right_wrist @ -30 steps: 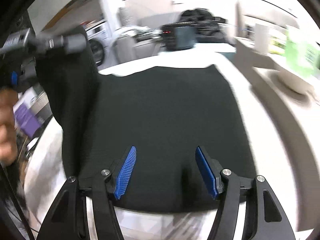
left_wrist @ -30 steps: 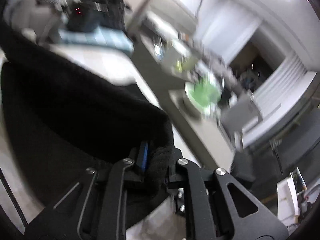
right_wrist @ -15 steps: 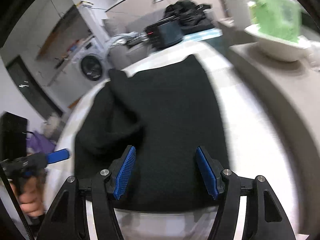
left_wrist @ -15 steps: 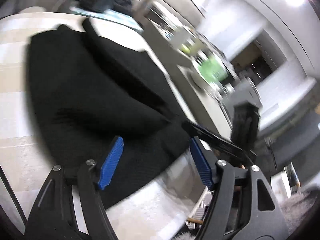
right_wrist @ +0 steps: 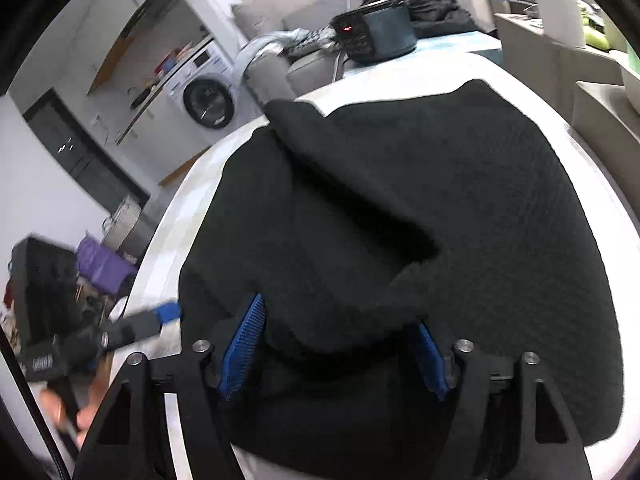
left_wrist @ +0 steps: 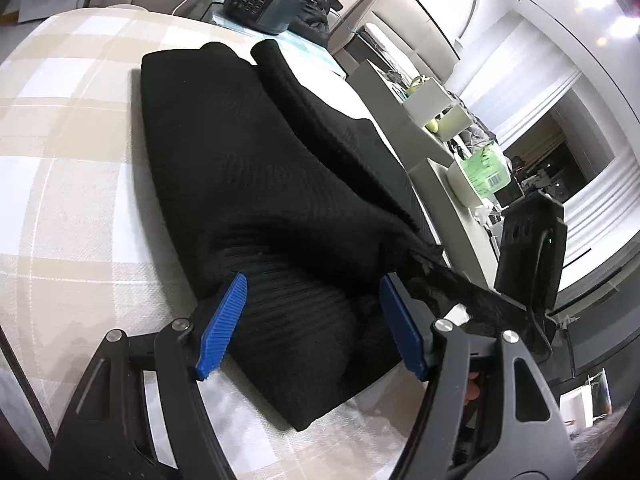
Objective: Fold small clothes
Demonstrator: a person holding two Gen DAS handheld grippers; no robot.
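Beige-and-white checked tabletop [left_wrist: 72,168] carrying a black ribbed knit garment [left_wrist: 248,168].
Left view: left tongs [left_wrist: 312,322] gape wide over the garment's near hem, gripping nothing. Right view: right tongs [right_wrist: 340,348], just narrowing, straddle a raised fold, pads not clearly pressing.

Your left wrist view is sharp, but the ceiling lights [left_wrist: 612,8] blow out to white glare top right. The black garment [left_wrist: 248,168] shows almost no detail beyond its ribbing. Your right wrist view has motion blur on the left gripper [right_wrist: 120,332] at the edge. Heavy fisheye bending, dark corners in both.
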